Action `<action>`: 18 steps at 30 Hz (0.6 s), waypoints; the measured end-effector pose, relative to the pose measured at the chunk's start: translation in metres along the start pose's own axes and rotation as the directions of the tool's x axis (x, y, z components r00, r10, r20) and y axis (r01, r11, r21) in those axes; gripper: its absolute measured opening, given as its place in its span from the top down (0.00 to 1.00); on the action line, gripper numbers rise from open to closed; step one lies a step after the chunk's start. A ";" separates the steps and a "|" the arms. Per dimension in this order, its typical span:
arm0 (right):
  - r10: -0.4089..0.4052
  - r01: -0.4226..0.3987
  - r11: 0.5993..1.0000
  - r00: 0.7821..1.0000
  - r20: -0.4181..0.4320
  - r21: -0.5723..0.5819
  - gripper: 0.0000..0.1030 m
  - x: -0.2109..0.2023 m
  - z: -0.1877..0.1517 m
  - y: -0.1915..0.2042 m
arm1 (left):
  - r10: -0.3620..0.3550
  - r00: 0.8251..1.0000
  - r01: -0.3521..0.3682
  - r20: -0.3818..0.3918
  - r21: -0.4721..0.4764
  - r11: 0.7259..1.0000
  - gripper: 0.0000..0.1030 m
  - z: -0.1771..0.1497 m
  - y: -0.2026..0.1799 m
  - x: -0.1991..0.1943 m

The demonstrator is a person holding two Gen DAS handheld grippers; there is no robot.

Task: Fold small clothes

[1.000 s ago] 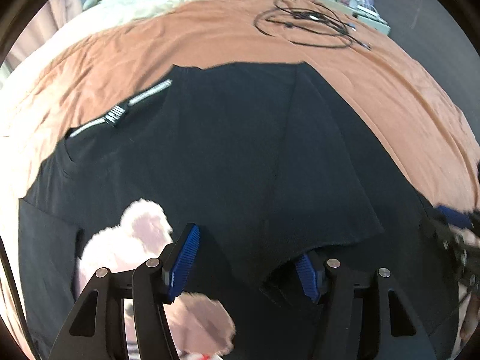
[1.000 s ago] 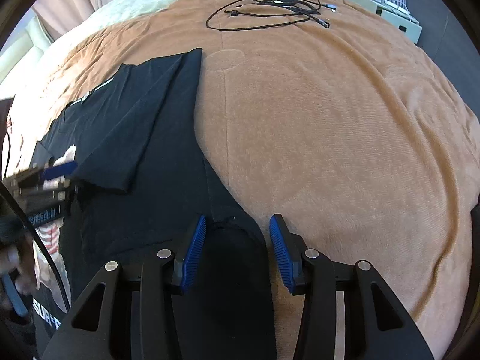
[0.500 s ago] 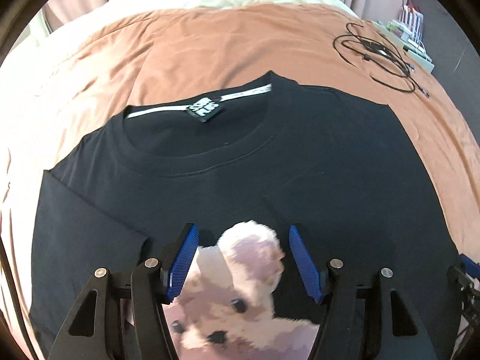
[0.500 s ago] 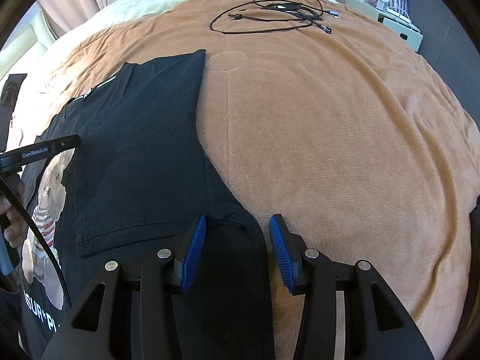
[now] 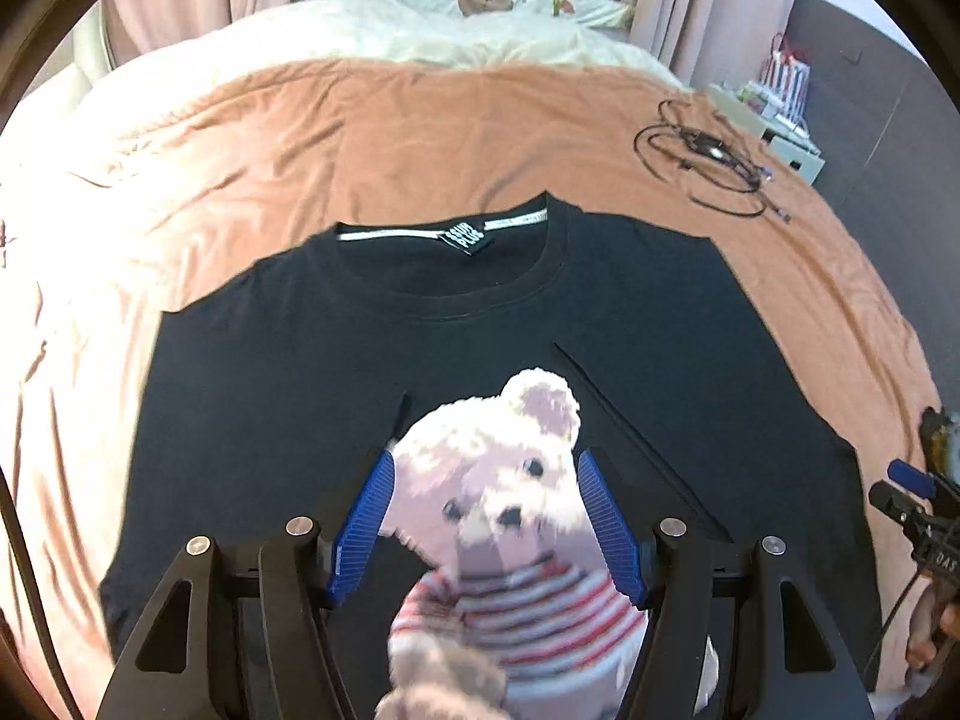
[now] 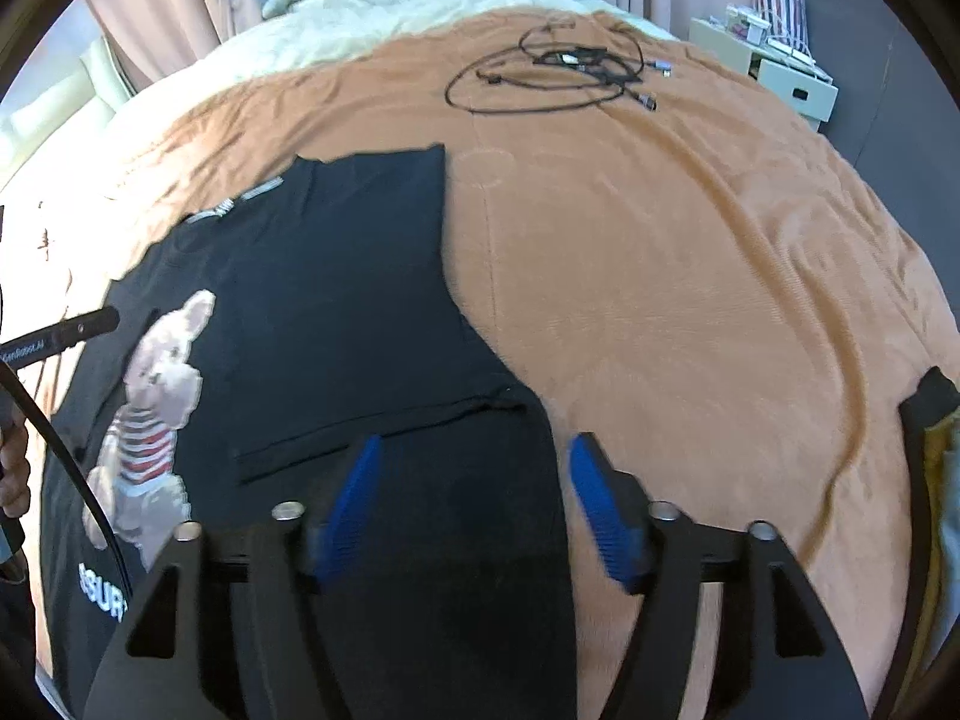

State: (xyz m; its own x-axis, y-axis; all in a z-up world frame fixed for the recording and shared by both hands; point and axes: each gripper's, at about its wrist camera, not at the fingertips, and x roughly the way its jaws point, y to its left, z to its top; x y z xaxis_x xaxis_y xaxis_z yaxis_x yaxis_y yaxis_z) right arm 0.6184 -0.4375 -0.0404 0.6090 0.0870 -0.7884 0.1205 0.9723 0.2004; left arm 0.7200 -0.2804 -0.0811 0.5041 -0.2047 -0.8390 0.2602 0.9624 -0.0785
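A black T-shirt (image 5: 360, 360) with a teddy-bear print (image 5: 510, 480) lies front up on the orange blanket (image 5: 420, 138), collar away from me. Its right side and sleeve are folded inward over the body (image 6: 336, 300). My left gripper (image 5: 486, 516) is open and empty, hovering over the bear print. My right gripper (image 6: 471, 492) is open and empty above the shirt's right edge near the folded sleeve's hem. The right gripper also shows at the right edge of the left wrist view (image 5: 912, 498).
A tangle of black cables (image 6: 558, 72) lies on the blanket beyond the shirt. A cream duvet with plush toys (image 5: 468, 0) lies further back. A white bedside cabinet (image 6: 774, 72) stands at the far right.
The left gripper has let go of the folded side and swung back left and up over the bear print. The right gripper has risen slightly and opened wider.
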 end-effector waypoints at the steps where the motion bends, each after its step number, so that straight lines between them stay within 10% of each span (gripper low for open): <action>1: 0.007 -0.007 1.000 1.000 0.008 0.002 0.32 -0.008 -0.003 0.001 | 0.002 1.000 -0.002 0.013 0.002 1.000 0.36 -0.003 0.002 -0.008; 18: -0.022 0.023 1.000 0.992 0.122 -0.004 0.07 -0.128 -0.081 0.014 | 0.048 0.965 -0.041 0.259 -0.033 0.999 0.09 -0.103 0.054 -0.166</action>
State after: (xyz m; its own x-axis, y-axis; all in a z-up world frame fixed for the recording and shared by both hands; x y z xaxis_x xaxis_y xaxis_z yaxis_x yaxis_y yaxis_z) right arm 0.4787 -0.4170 0.0162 0.6977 0.0384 -0.7154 0.1311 0.9749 0.1801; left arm 0.5657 -0.1761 -0.0017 0.7120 -0.1979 -0.6737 0.2125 0.9752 -0.0618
